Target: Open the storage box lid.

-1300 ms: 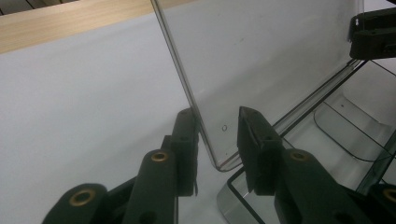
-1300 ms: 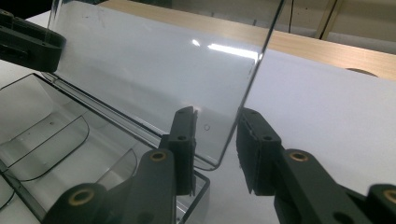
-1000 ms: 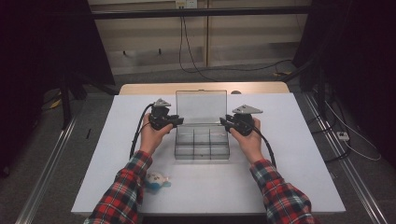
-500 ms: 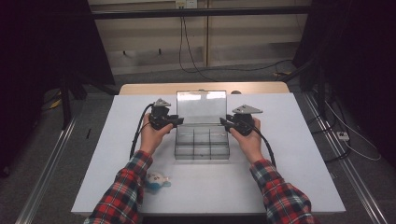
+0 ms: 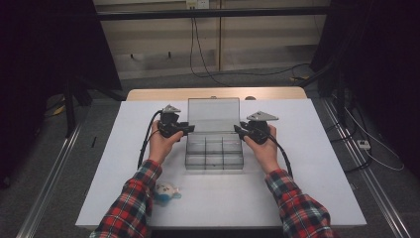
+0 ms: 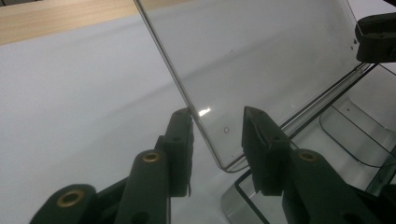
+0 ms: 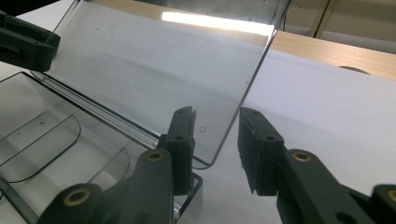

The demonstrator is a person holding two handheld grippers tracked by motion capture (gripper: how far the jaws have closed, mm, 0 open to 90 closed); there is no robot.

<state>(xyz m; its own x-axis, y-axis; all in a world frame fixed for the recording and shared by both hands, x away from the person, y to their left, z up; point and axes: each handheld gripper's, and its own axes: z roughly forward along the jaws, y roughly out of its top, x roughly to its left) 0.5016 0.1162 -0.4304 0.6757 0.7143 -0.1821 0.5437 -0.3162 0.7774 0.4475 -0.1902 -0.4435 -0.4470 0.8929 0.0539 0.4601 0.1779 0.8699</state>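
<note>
Centrally on the white table [image 5: 317, 148] sat a clear compartment box [image 5: 214, 152], its transparent lid [image 5: 214, 115] swung up and leaning back toward twelve o'clock. At nine o'clock of the box the left gripper [image 5: 186, 129] was held at the lid's left edge; at three o'clock the right gripper [image 5: 238, 131] was held at its right edge.

In the left gripper view the lid's edge [image 6: 196, 116] stood between the jaws, touching the left pad, with a gap to the right one; those jaws had just been opening, so the lid was released. In the right gripper view the lid's corner [image 7: 219, 140] lay between the jaws with space on both sides, unclenched.

A small blue-and-white toy [image 5: 166, 191] lay at seven o'clock of the box, beside the left plaid sleeve [image 5: 130, 208].
</note>
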